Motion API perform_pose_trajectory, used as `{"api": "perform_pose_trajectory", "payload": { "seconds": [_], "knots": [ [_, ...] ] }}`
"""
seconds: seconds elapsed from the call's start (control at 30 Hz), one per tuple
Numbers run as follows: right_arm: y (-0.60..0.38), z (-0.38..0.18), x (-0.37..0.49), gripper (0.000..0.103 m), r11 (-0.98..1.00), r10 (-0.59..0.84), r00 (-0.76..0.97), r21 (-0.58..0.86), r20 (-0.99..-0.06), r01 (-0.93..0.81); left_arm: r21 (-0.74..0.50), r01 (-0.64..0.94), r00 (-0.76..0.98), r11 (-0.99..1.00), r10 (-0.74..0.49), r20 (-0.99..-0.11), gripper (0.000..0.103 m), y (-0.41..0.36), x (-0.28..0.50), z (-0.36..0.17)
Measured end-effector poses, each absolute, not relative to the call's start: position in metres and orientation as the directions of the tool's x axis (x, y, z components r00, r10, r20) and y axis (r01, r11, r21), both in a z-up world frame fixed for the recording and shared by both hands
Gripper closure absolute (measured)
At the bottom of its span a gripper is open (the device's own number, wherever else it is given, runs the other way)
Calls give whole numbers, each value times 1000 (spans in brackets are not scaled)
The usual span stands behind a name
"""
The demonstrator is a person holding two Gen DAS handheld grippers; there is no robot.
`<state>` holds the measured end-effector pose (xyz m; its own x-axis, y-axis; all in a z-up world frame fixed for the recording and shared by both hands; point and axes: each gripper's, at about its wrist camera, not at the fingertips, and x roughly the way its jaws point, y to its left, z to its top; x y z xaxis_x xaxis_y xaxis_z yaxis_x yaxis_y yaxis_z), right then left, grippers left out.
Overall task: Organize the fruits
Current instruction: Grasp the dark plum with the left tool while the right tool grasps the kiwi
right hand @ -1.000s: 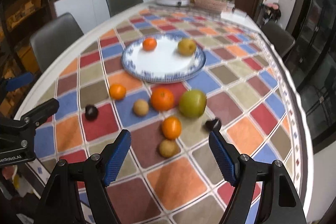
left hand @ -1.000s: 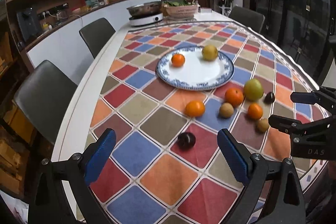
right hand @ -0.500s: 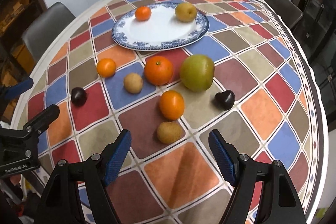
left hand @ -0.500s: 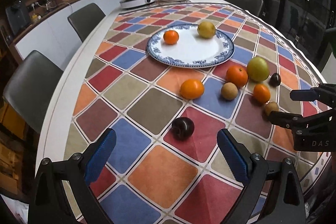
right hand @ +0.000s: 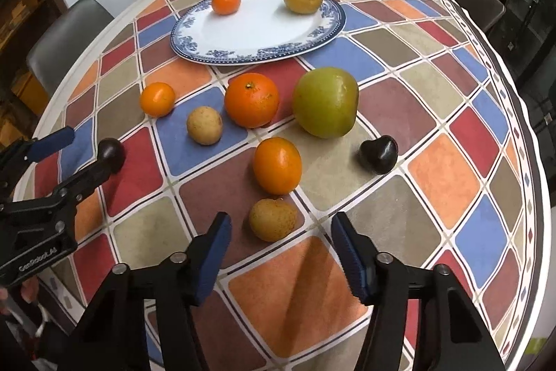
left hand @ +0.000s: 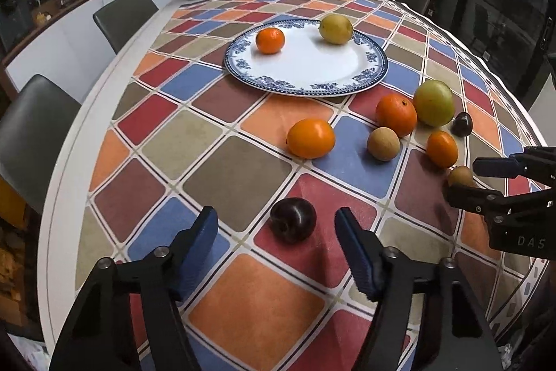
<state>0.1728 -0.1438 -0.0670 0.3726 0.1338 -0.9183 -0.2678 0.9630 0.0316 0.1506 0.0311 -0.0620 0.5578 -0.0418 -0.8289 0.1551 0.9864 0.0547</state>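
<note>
On my left wrist view, the left gripper (left hand: pixel 276 226) is spread wide and empty, a dark plum (left hand: pixel 293 219) on the tablecloth (left hand: pixel 226 172) between its tips. On my right wrist view, the right gripper (right hand: pixel 279 230) gapes empty around a small brown fruit (right hand: pixel 273 219).

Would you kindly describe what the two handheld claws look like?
Both the left claw and the right claw have black angular frames with silver bolts, and two fingers faced with ribbed blue pads. White lettering shows on each body: "GenRobot.AI" on the left, "DAS" on the right. No cables or sleeves are visible.
</note>
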Motion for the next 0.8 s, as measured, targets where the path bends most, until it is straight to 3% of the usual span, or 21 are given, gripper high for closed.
{"api": "perform_pose_trajectory", "payload": {
  "seconds": [0.43, 0.47, 0.8],
  "knots": [
    [-144, -72, 176, 67, 960, 151, 357, 50, -922, -275, -7, 154, 516, 988, -86, -853, 72, 30, 159, -73],
    [-143, -72, 176, 73, 959, 157, 357, 55, -921, -279, -13, 153, 515, 988, -91, -852, 73, 30, 159, -72],
    [-145, -64, 171, 73, 953, 186, 376, 74, -908, -292, -16, 151, 534, 988, -95, -840, 73, 25, 149, -59]
  ]
}}
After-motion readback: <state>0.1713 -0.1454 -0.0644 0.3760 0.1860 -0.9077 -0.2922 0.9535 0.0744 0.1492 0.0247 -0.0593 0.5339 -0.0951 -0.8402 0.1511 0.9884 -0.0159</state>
